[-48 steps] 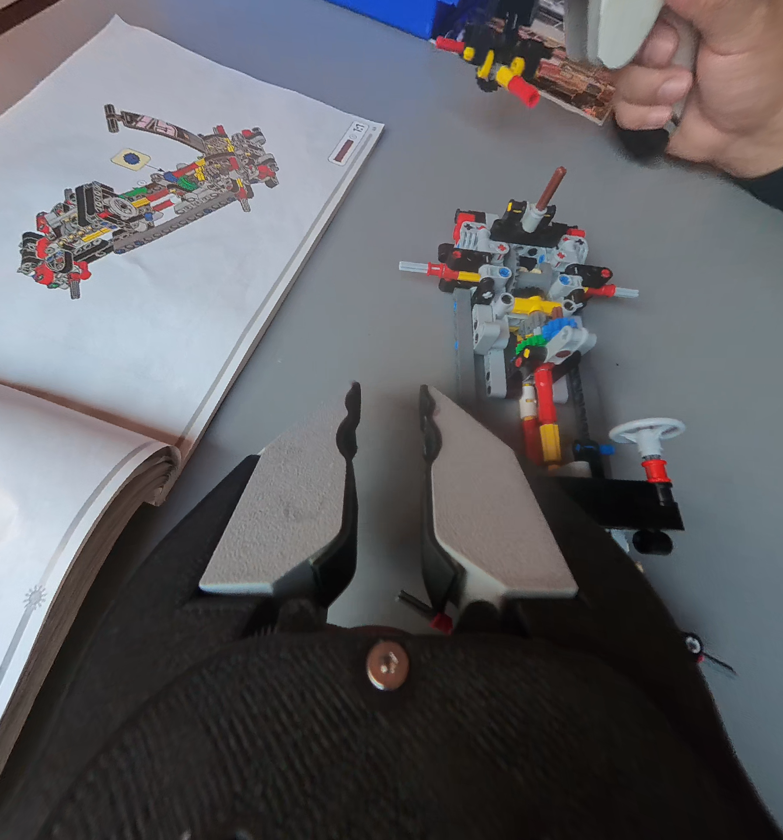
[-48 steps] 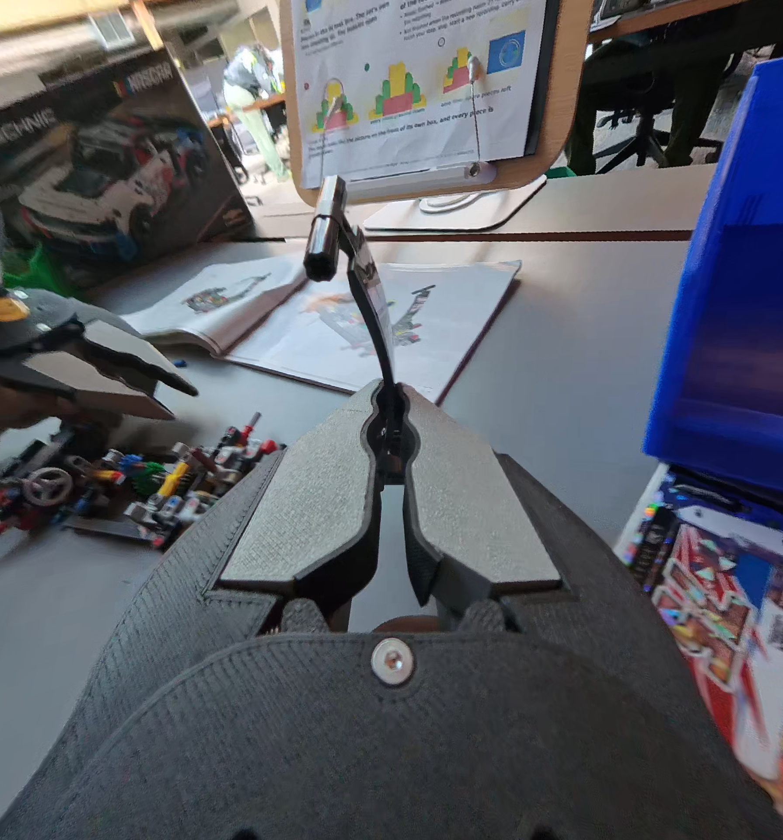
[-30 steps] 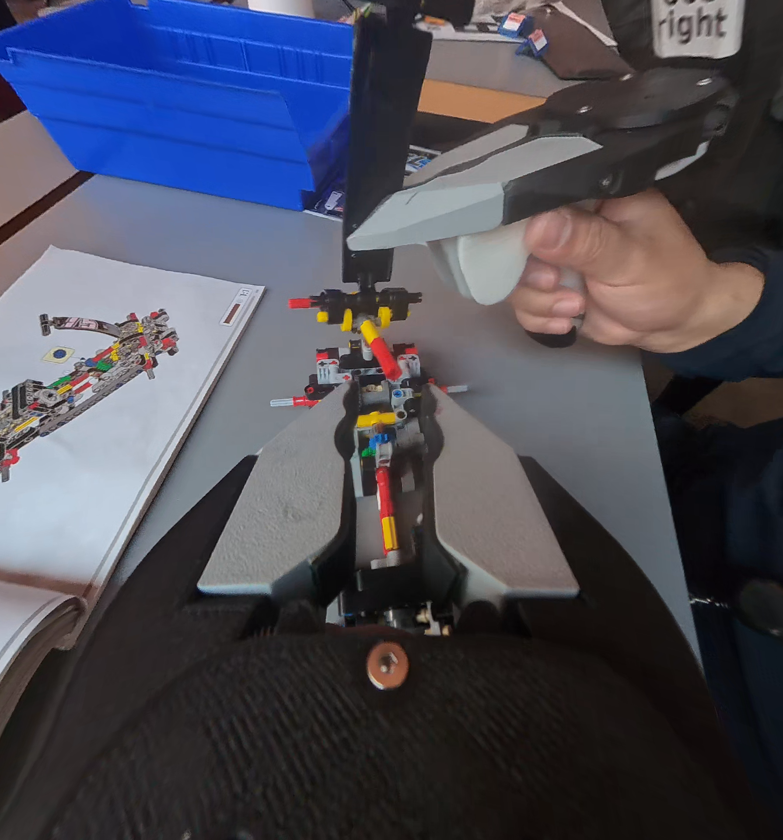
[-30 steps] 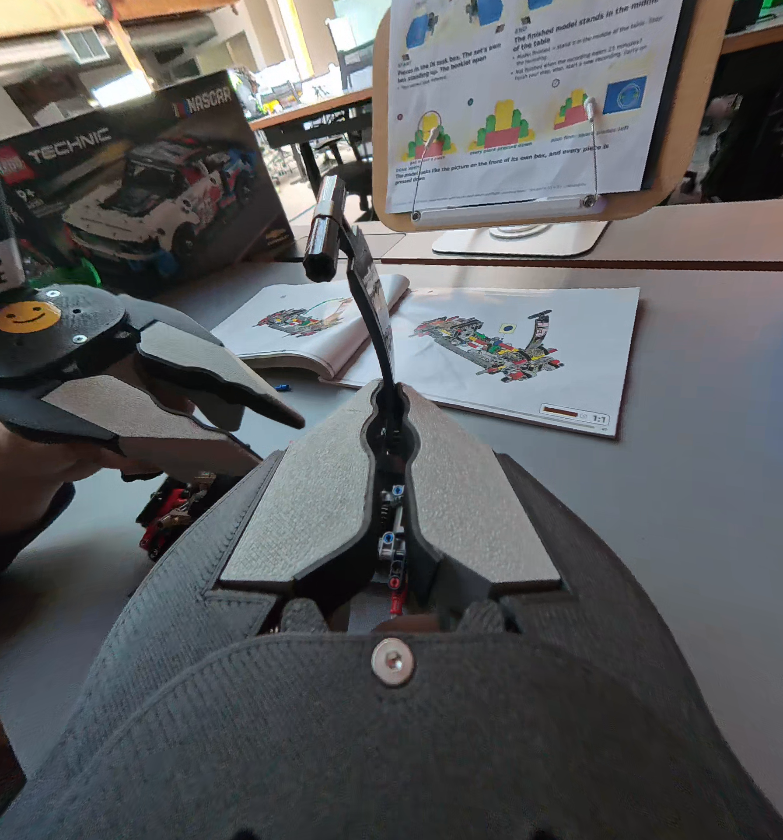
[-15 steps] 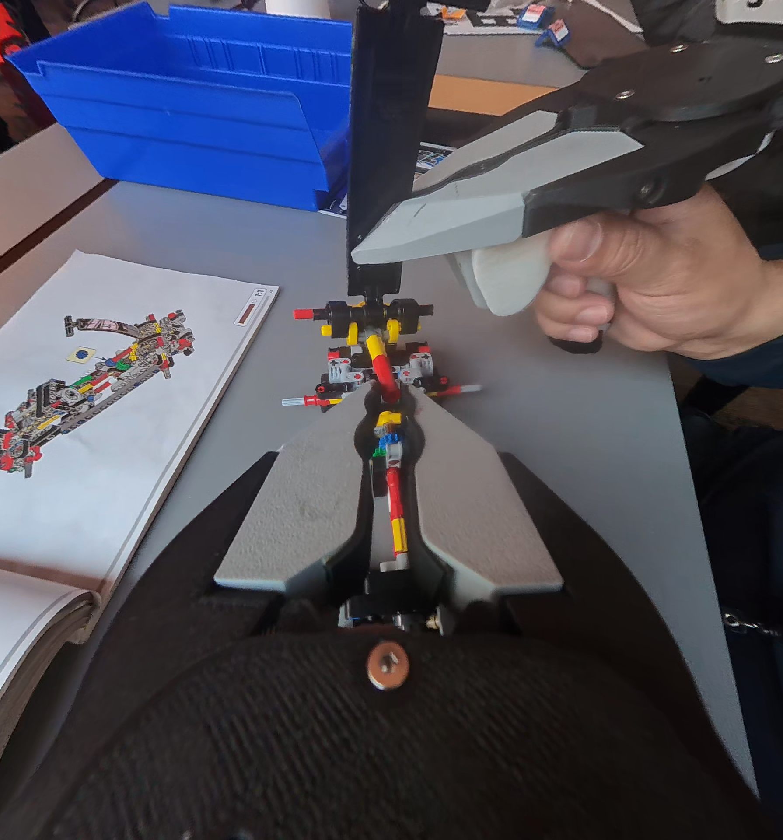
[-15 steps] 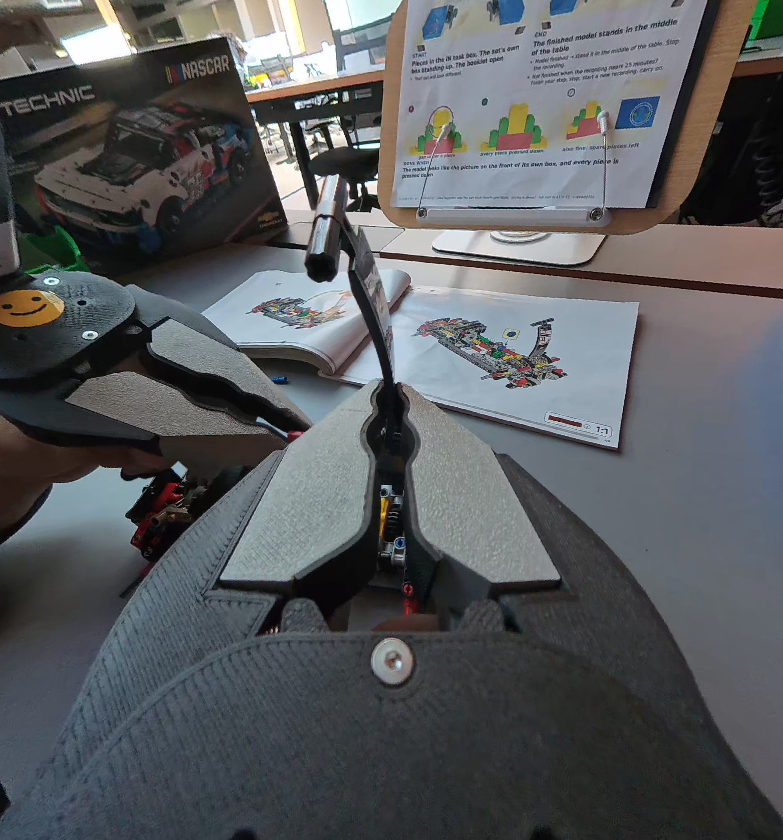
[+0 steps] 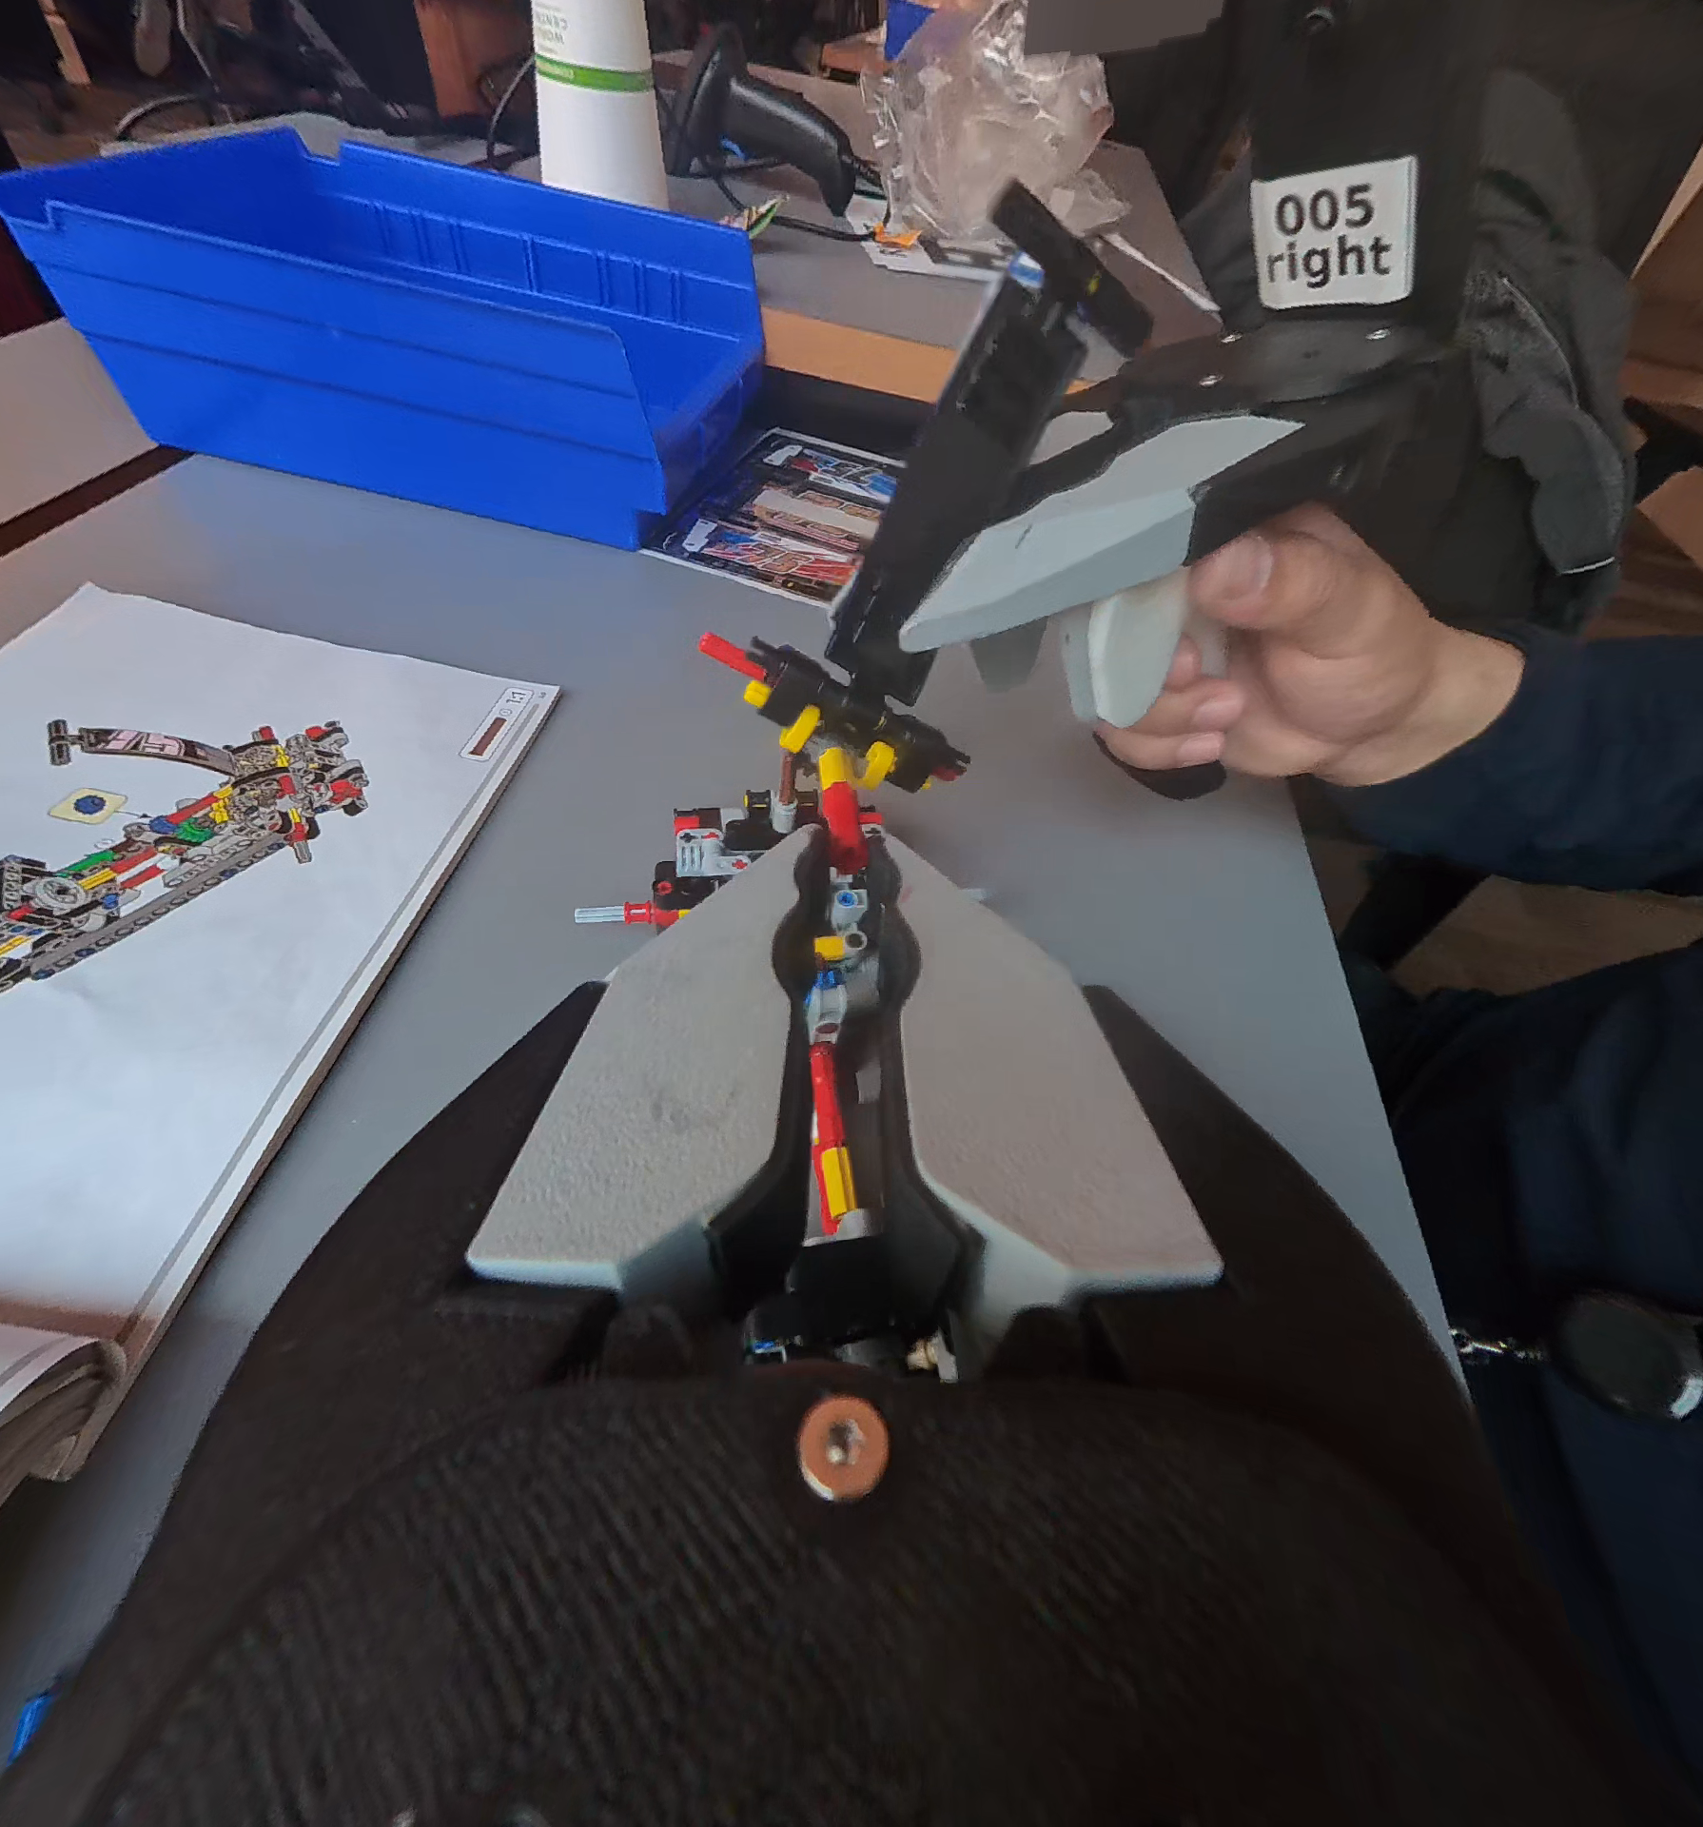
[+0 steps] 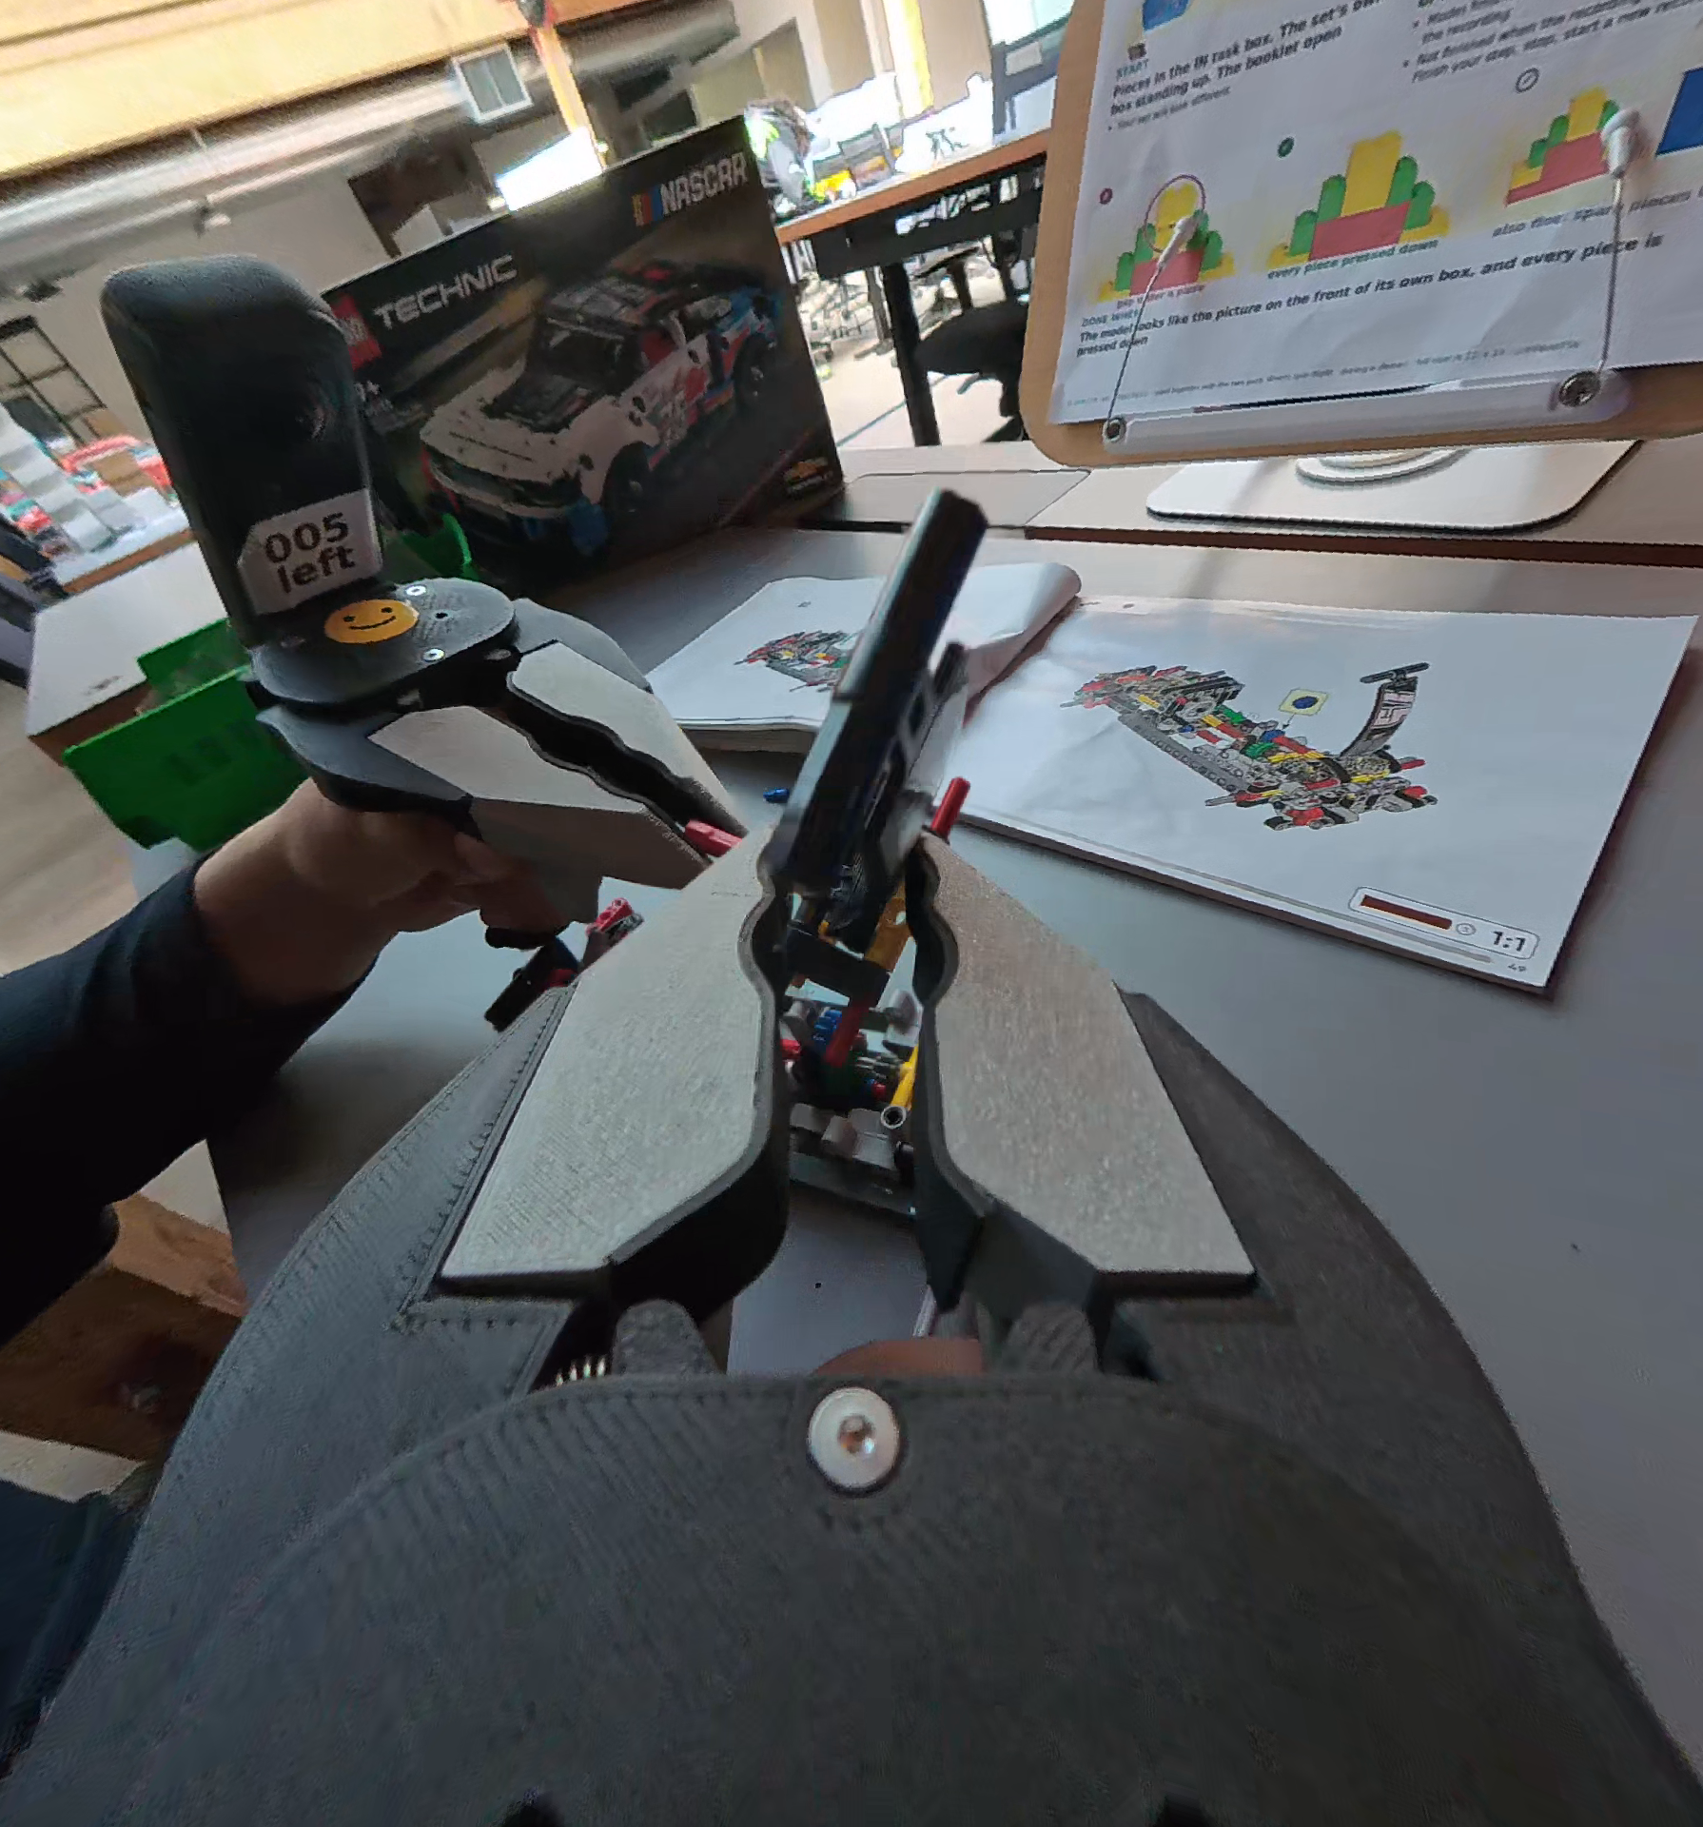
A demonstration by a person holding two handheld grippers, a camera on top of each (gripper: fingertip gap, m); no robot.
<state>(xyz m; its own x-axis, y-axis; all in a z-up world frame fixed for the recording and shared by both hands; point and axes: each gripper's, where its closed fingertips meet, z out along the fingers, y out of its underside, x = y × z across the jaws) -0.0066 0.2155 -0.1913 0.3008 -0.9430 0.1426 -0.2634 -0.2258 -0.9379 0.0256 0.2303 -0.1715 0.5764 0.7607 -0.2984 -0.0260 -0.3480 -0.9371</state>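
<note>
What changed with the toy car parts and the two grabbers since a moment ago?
The left gripper came over the brick model and shut on it. The right gripper brought the black panel to the model; now its jaws have widened and the panel leans over. The booklet and blue bin stayed put.

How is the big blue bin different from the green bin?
The blue bin sits up on the grey table, while the green bin sits lower, beyond the table's edge. The blue bin shows whole; the green bin is partly hidden behind the left gripper. Both look like plastic.
</note>
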